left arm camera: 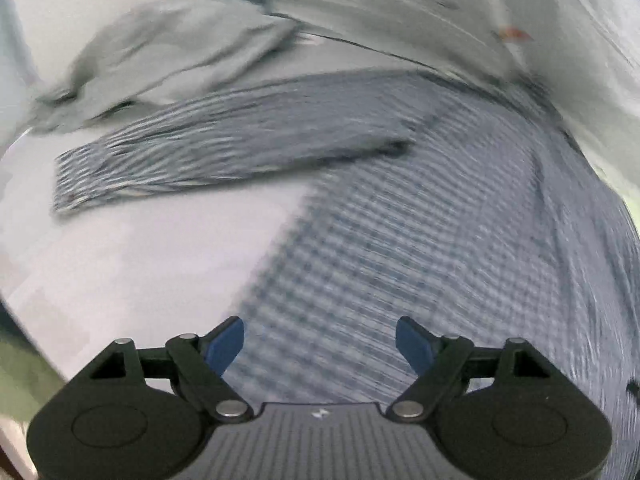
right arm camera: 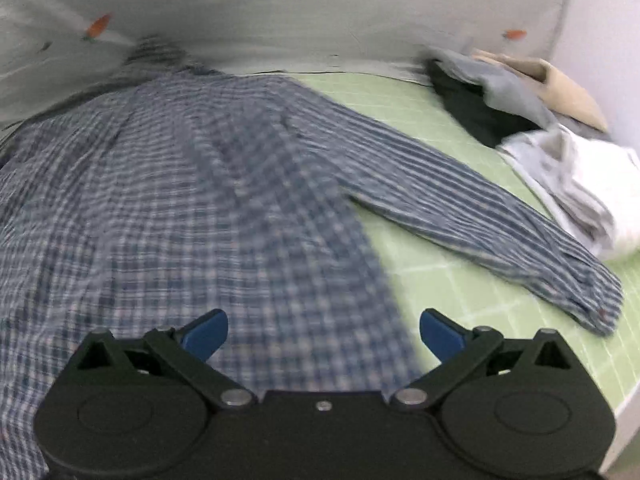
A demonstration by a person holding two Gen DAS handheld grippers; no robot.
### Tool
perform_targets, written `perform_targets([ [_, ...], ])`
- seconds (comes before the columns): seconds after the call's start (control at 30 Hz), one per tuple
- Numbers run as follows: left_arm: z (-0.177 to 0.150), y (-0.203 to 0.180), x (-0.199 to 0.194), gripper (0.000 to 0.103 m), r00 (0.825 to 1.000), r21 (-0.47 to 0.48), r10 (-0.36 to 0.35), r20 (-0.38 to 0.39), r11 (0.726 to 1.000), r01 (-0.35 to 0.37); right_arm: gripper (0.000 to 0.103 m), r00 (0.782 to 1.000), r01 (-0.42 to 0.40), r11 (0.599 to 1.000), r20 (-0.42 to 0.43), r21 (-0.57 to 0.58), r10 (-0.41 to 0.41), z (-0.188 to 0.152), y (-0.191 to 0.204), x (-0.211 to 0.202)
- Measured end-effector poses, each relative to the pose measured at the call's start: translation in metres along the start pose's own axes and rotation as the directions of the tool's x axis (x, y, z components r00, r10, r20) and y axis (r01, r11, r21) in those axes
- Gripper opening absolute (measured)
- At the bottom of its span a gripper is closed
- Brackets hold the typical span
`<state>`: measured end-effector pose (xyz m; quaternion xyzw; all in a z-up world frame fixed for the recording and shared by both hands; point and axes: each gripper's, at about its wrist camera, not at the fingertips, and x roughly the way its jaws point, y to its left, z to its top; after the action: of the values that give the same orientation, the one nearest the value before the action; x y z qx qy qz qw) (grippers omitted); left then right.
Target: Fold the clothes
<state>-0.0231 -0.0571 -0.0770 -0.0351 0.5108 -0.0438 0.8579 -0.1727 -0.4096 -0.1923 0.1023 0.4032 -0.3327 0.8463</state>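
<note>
A blue-and-white checked shirt lies spread flat. In the left wrist view one long sleeve stretches out to the left over a pale surface. My left gripper hovers over the shirt's lower left edge, jaws wide apart, nothing between the blue pads. In the right wrist view the shirt's body fills the left and middle, and its other sleeve runs down to the right across a green grid mat. My right gripper stands open above the shirt's lower right edge, holding nothing.
A pale grey cloth with small orange prints lies behind the shirt's collar. A heap of other clothes, dark, grey, beige and white, sits at the mat's right. A crumpled pale garment lies beyond the left sleeve.
</note>
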Motion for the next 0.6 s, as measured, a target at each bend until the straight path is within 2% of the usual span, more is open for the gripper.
perform_targets([
  [0.17, 0.021, 0.061, 0.004, 0.091, 0.997, -0.146, 0.063, 0.043, 0.988, -0.056, 0.103, 0.999, -0.042, 0.999, 0.033, 0.0, 0.042, 0.001, 0.026, 0.004],
  [0.33, 0.049, 0.125, 0.015, 0.094, 0.991, -0.278, 0.119, 0.061, 0.956, -0.097, 0.103, 1.0, -0.007, 0.998, 0.019, 0.061, 0.006, 0.002, 0.037, 0.009],
  [0.43, 0.064, 0.158, 0.025, 0.095, 0.986, -0.326, 0.152, 0.066, 0.937, -0.122, 0.103, 0.999, 0.017, 0.994, 0.026, 0.104, -0.02, 0.004, 0.042, 0.006],
  [0.6, 0.083, 0.194, 0.052, 0.095, 0.984, -0.33, 0.173, 0.037, 0.932, -0.151, 0.103, 0.997, 0.036, 0.98, 0.056, 0.198, -0.048, -0.003, 0.05, -0.002],
])
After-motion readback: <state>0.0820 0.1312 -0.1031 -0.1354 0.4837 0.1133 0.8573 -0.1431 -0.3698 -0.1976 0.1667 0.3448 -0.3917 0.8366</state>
